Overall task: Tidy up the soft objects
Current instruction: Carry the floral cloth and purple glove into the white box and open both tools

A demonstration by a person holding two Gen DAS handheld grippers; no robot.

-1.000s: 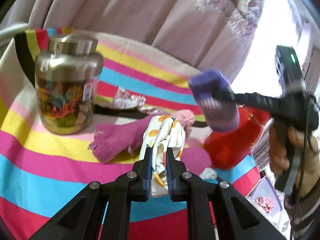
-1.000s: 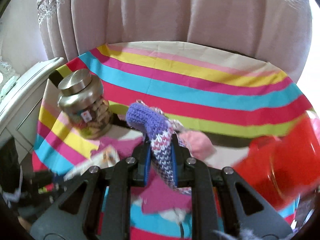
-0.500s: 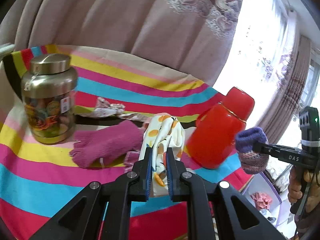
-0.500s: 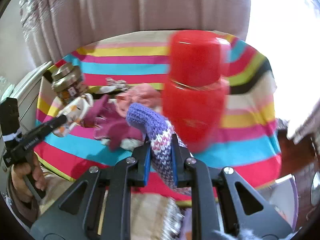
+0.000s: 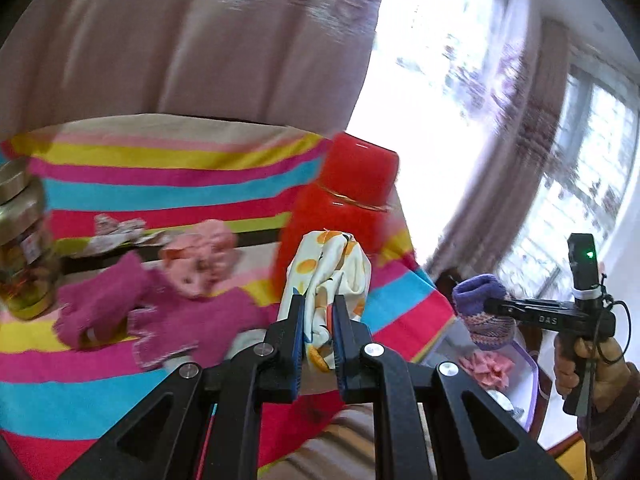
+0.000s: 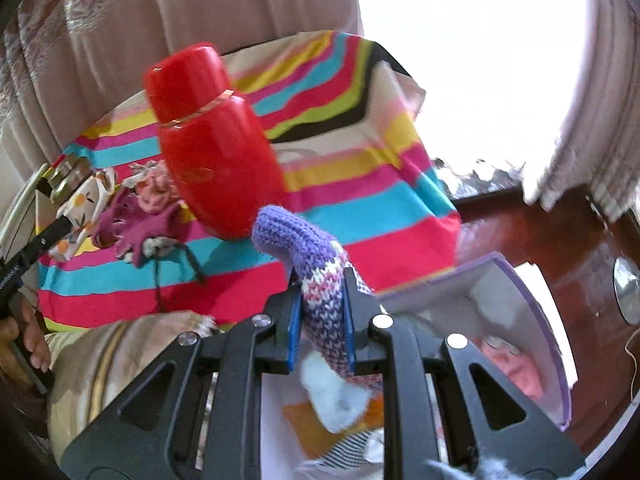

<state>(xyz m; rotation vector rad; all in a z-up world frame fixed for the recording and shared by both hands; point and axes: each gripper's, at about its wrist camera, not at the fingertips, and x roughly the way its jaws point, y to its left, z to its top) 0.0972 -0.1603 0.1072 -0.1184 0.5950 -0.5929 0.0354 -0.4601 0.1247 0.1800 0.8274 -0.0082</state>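
Note:
My left gripper (image 5: 318, 312) is shut on a white cloth with orange dots (image 5: 328, 268), held above the striped tablecloth (image 5: 120, 196). My right gripper (image 6: 322, 292) is shut on a purple knitted sock (image 6: 316, 264), held over a lilac-rimmed box (image 6: 532, 308) beside the table. The box holds pink, white and orange soft items. In the left wrist view the right gripper (image 5: 486, 304) with the sock (image 5: 482, 320) hangs over that box (image 5: 528, 364). Magenta gloves (image 5: 160, 316) and a pink soft item (image 5: 200, 252) lie on the cloth.
A red flask (image 6: 212, 148) stands near the table's right edge, also in the left wrist view (image 5: 340, 216). A metal-lidded jar (image 5: 20, 248) stands at the left. Curtains (image 5: 200, 40) hang behind. A wooden floor (image 6: 568, 240) lies to the right.
Both grippers have swung right. My right gripper has carried the purple sock off the table to over the lilac box. My left gripper has moved toward the red flask with the dotted cloth.

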